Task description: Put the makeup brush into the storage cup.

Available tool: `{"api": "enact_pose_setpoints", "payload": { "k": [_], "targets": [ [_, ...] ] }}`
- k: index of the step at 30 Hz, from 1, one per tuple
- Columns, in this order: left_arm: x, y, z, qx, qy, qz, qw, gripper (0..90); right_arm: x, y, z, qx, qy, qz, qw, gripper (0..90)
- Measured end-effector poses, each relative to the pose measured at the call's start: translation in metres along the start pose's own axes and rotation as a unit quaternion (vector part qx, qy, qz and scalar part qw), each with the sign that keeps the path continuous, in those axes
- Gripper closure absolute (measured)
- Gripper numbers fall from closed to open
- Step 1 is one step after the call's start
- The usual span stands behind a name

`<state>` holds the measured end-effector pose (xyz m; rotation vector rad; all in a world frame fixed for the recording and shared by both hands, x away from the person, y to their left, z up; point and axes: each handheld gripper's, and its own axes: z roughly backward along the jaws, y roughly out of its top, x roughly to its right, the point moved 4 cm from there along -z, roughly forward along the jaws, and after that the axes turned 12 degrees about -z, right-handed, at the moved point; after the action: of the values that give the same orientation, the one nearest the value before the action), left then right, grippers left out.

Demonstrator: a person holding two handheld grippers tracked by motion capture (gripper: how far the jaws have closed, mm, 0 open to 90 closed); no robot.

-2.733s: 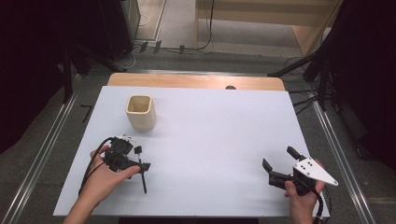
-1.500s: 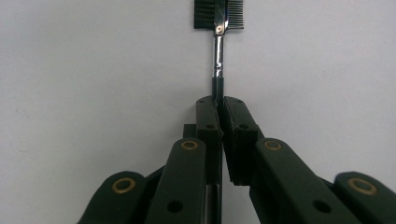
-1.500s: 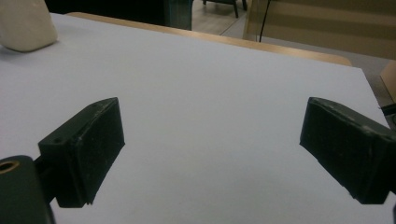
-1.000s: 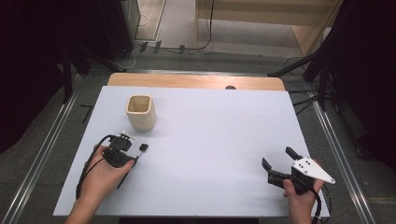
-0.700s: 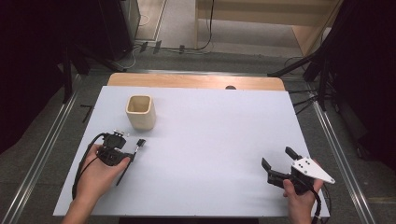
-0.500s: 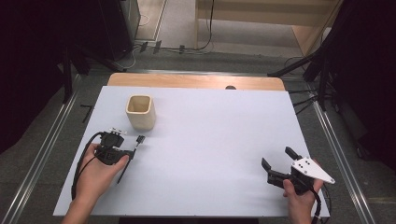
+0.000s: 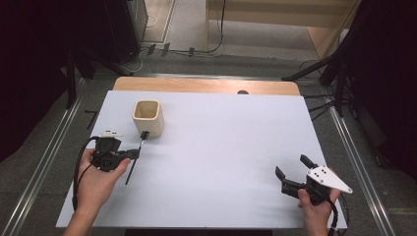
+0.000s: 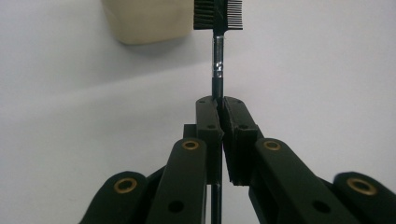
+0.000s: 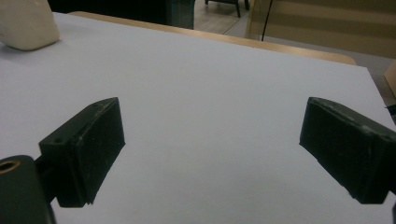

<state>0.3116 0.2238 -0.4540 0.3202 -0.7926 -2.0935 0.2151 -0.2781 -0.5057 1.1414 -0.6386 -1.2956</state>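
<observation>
My left gripper [image 7: 132, 153] is shut on the thin black handle of a small brush-and-comb tool [image 7: 140, 142]. The tool's head points at the cream square cup [image 7: 148, 118] and ends just short of the cup's near right corner. In the left gripper view the jaws [image 8: 218, 105] pinch the handle, and the tool's brush-and-comb head [image 8: 218, 8] stands beside the cup [image 8: 144, 21]. My right gripper [image 7: 292, 165] rests open near the table's front right corner. Nothing lies between the jaws of the right gripper [image 9: 212, 140].
The white table top [image 7: 221, 137] spreads wide between the two hands. A wooden strip [image 7: 206, 86] runs along its far edge. The cup [image 9: 25, 25] appears far off at the upper left of the right gripper view. Cables and dark stands surround the table.
My left hand has carried the brush up and away from the front edge toward the cup, bringing its head close to the cup's side. The right gripper has stayed still and open.
</observation>
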Motion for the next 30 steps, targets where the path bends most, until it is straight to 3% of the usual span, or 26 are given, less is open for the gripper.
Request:
{"api": "enact_pose_setpoints", "payload": {
  "k": [9,12,18,24,30],
  "targets": [
    [0.000,0.006,0.011,0.058,0.011,-0.005,0.9982,86.9,0.000,0.000,0.000,0.000,0.000,0.000,1.0000,7.2],
    [0.000,0.008,0.014,0.067,0.011,-0.006,0.9976,87.0,0.001,0.000,0.000,0.000,0.001,0.000,1.0000,7.2],
    [0.000,0.013,0.024,0.117,0.014,-0.011,0.9930,86.9,0.000,-0.001,0.000,-0.001,0.001,0.000,1.0000,7.2],
    [-0.002,0.016,0.030,0.158,-0.006,0.001,0.9874,86.9,0.000,-0.001,-0.001,-0.001,0.003,0.001,1.0000,7.2],
    [-0.004,0.019,0.033,0.180,-0.011,0.003,0.9836,86.9,0.000,-0.002,-0.002,0.000,0.004,0.001,1.0000,7.2]
  ]
}}
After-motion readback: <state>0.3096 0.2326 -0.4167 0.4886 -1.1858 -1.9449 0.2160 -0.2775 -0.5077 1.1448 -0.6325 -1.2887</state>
